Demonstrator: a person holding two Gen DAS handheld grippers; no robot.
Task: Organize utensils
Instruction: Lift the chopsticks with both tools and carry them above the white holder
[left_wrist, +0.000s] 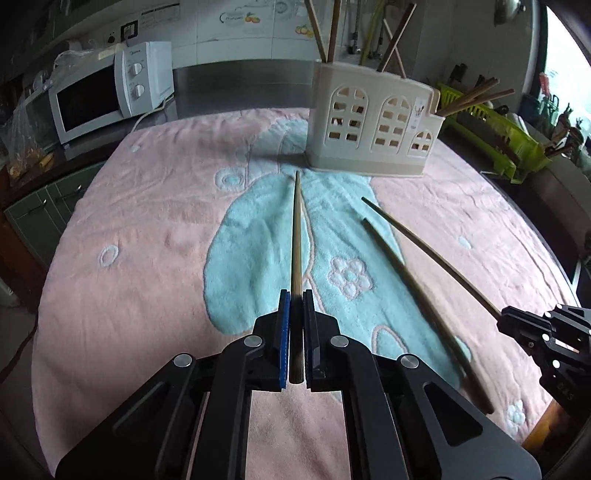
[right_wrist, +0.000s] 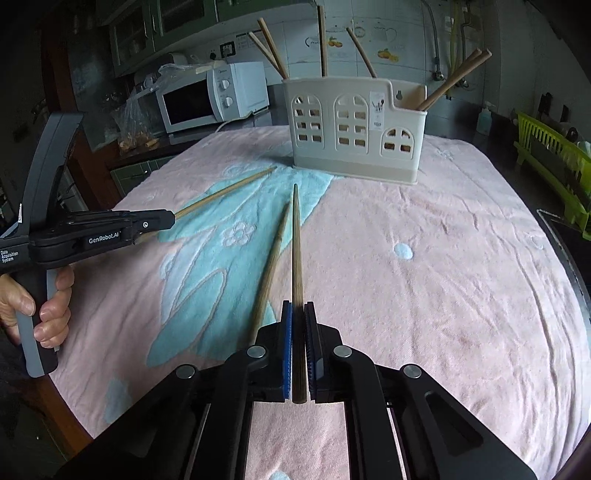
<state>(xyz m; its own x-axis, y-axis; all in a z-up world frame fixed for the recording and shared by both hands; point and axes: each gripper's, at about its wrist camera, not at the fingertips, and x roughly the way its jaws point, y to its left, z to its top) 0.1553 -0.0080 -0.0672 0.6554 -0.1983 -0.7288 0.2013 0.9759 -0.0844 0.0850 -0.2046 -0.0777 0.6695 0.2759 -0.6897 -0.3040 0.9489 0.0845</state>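
I have each gripper, left (left_wrist: 296, 295) and right (right_wrist: 298, 306), clenched on one chopstick (left_wrist: 296, 229) pointed lengthwise at the holder (left_wrist: 373, 125), ready to drop in, while a third (right_wrist: 271, 266) lies on the towel (right_wrist: 443, 258).

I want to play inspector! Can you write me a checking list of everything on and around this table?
Surface: pink terry towel with a blue pattern, wrinkled, covering the table.
Job's things: cream plastic house-shaped utensil holder upright, with chopsticks standing in it; one loose wooden chopstick lying on the towel; left-held wooden chopstick; right-held wooden chopstick.
Clutter: nothing seen on the towel.
Grippers: left gripper and right gripper each shut on a chopstick, tips pointing toward the holder.
Cables: white microwave cord.
Surroundings: white microwave oven; green plastic dish rack; tiled wall.
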